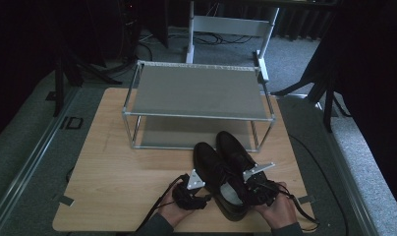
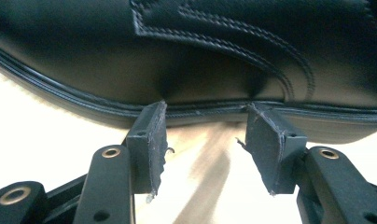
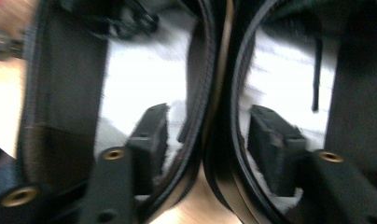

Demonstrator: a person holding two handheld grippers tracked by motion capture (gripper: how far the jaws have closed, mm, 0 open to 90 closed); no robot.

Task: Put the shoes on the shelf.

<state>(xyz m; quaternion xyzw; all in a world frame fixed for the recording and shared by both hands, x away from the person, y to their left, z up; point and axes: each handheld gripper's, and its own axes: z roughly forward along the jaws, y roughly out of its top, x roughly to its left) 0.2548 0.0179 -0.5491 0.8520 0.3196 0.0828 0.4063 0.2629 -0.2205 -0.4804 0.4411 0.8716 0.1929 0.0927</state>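
Right gripper [image 3: 207, 154] straddles both shoes' [image 1: 226, 169] touching collars, seemingly to lift the pair toward the rack [image 1: 199, 93]; left gripper [image 2: 206, 140], wide, steadies left shoe's sole on table [image 1: 118, 167].

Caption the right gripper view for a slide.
Right gripper straddling the touching inner walls of two black shoes, one jaw inside each.

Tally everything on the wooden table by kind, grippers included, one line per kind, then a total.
Black shoes: 2, left shoe and right shoe, side by side
Metal shoe rack: 1, two shelves, both bare
Handheld grippers: 2, left gripper and right gripper
Total: 5
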